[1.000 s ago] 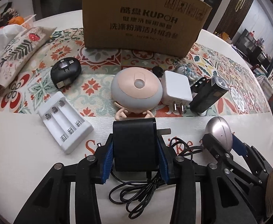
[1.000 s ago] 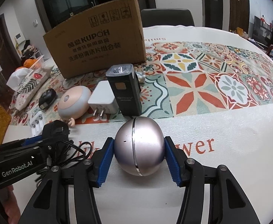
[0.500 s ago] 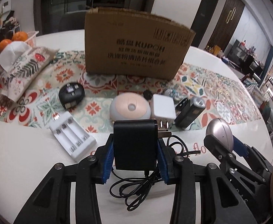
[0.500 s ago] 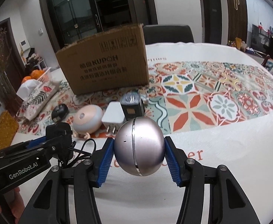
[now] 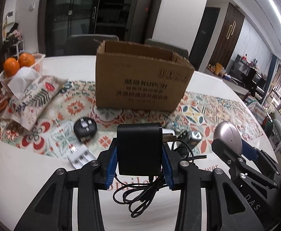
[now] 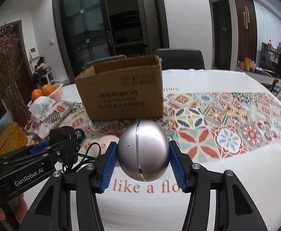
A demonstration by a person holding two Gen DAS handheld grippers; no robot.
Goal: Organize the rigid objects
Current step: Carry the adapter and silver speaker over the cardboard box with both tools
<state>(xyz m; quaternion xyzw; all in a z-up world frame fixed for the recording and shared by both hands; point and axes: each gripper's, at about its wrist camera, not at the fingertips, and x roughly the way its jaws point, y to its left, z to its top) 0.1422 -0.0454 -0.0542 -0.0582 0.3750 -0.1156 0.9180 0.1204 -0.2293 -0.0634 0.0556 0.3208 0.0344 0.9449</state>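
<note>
My left gripper (image 5: 139, 165) is shut on a black power adapter (image 5: 139, 146) whose coiled cable (image 5: 140, 198) hangs below, held well above the table. My right gripper (image 6: 143, 165) is shut on a silver egg-shaped device (image 6: 143, 150), also lifted; it also shows in the left wrist view (image 5: 227, 134). An open cardboard box (image 5: 140, 82) stands behind on the patterned runner (image 5: 73, 107), and shows in the right wrist view (image 6: 121, 94). On the table below lie a black round charger (image 5: 85, 129), a white battery charger (image 5: 79, 156) and a black flashlight (image 5: 193, 137).
A tissue pouch (image 5: 30, 98) and a basket of oranges (image 5: 19, 65) sit at the left. A round pink-and-grey device (image 6: 107, 141) lies half hidden below the grippers. Chairs (image 6: 179, 59) stand behind the table. A yellow box (image 6: 9, 138) is at the far left.
Both grippers have risen with their objects and tilted up, so the box's open top and the room behind now show. The items on the table look smaller and lower.
</note>
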